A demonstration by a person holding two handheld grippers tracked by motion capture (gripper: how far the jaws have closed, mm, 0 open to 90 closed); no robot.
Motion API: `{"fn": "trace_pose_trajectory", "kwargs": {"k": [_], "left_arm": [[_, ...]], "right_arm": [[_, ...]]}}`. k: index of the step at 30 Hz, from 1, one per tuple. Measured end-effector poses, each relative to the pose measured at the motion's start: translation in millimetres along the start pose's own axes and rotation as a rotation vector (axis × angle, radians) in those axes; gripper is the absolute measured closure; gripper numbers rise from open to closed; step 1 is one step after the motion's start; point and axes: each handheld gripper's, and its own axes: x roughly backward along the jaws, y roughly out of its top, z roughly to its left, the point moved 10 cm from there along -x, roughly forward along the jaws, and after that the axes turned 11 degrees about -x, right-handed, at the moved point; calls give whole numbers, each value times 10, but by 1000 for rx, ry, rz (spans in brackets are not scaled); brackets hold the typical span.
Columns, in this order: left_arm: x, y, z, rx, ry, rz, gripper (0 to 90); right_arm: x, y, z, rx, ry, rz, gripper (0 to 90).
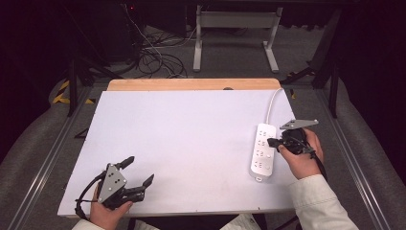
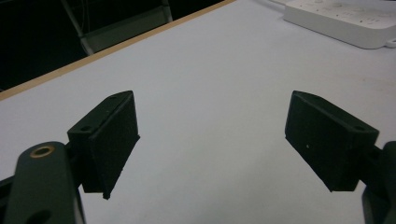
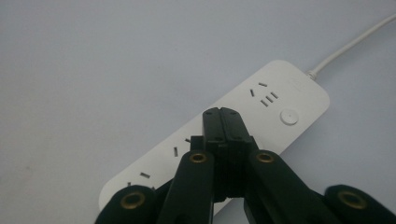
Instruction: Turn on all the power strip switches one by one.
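A white power strip (image 1: 264, 151) lies lengthwise at the right of the white table top, its white cord (image 1: 273, 101) running to the far edge. My right gripper (image 1: 271, 142) hangs just above the strip's middle, jaws shut with nothing between them. In the right gripper view the closed jaw tips (image 3: 223, 113) hover over the power strip (image 3: 280, 100) near its round button (image 3: 289, 116). My left gripper (image 1: 140, 171) rests at the near left of the table, jaws wide open and empty. In the left gripper view its pads (image 2: 114, 137) frame bare table, with the power strip (image 2: 345, 21) far off.
The white table top (image 1: 182, 139) has a wooden strip (image 1: 191, 85) along its far edge. Beyond it stand a metal frame (image 1: 234, 33) and loose cables (image 1: 155, 57) on the floor. Metal rails run along both sides of the table.
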Motion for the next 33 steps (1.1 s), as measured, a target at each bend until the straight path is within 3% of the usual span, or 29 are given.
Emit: {"fn": "trace_pose_trajectory", "kwargs": {"k": [16,33], "left_arm": [[-6,-6,13,-7,3,4,179],[-6,-9,10,-6,2,6,179]], "right_arm": [[-247,-21,-240,-28,-45,52,900],[-381,-94,-298,-26,-56,95,900]]}}
